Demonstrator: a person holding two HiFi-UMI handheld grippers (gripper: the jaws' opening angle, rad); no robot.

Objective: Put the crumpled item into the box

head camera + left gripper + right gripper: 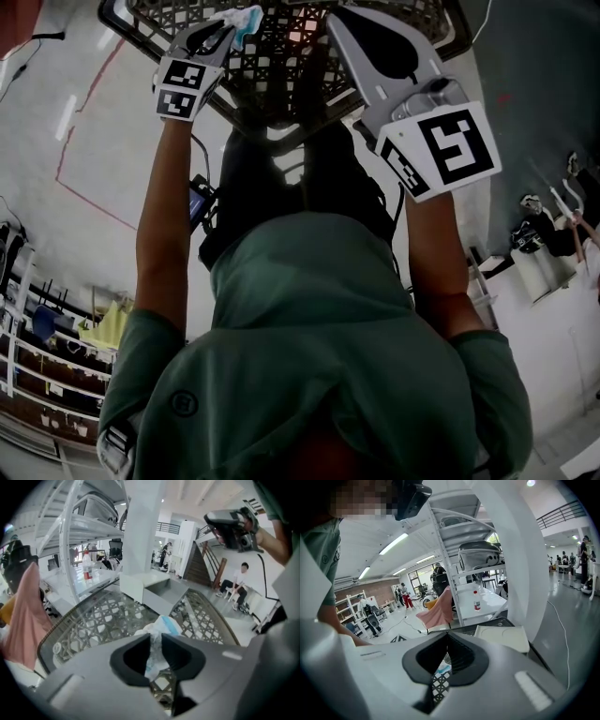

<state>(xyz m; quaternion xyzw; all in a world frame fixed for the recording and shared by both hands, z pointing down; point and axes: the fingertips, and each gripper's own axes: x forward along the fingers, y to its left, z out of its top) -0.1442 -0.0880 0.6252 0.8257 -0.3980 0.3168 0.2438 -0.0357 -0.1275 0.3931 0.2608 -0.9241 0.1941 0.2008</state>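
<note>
My left gripper (156, 641) clamped on crumpled blue-white item (161, 625) over lattice tabletop (112, 616); right gripper (446, 637) jaws together, empty.

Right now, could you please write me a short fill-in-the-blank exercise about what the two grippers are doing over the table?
1. The left gripper has its jaws shut on the crumpled item, which is white and ___.
2. The right gripper has its jaws together and holds ___.
3. The box stands on the lattice table, and the crumpled item is not yet ___ it.
Missing words: blue; nothing; inside.
</note>
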